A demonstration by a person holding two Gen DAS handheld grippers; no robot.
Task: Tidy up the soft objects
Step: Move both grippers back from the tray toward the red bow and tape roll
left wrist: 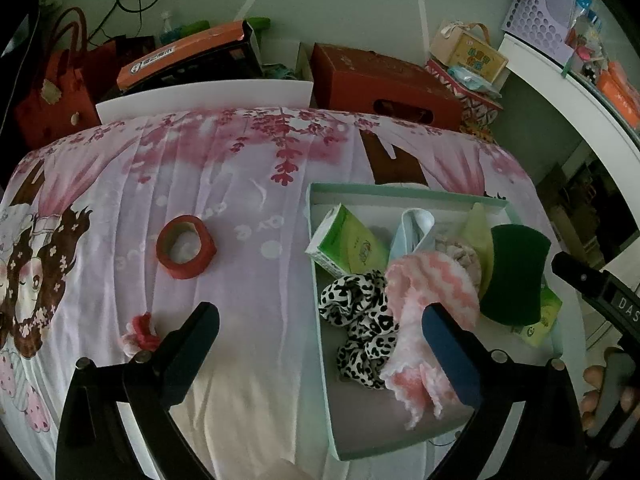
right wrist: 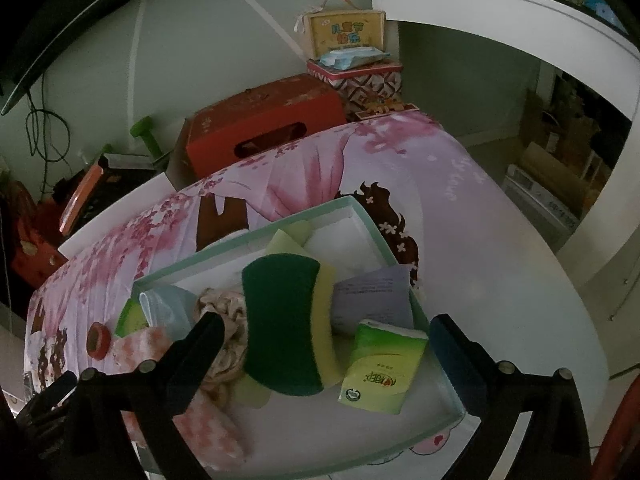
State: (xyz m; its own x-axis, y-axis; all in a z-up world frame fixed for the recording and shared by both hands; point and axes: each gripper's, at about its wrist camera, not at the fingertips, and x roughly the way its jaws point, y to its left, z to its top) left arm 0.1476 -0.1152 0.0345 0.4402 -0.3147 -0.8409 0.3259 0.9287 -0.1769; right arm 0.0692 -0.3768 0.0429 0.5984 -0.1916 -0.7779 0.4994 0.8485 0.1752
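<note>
A pale green box (left wrist: 316, 196) sits on a pink flowered cloth (left wrist: 240, 168) and holds soft things: a pink and white cloth (left wrist: 424, 292), a leopard scrunchie (left wrist: 360, 320), a green sponge (left wrist: 516, 272), tissue packs (left wrist: 348, 248) and a beige scrunchie (left wrist: 460, 252). My left gripper (left wrist: 320, 328) is open above the box's left wall. A small pink scrunchie (left wrist: 138, 332) lies on the cloth by its left finger. My right gripper (right wrist: 324, 340) is open over the box (right wrist: 360, 208), around the sponge (right wrist: 284, 320) and a tissue pack (right wrist: 380, 368).
A red tape roll (left wrist: 184, 246) lies on the cloth left of the box. Red boxes (left wrist: 380, 84), a red bag (left wrist: 52, 96) and a yellow gift box (left wrist: 468, 52) stand behind the table. A white desk (right wrist: 520, 12) curves along the right.
</note>
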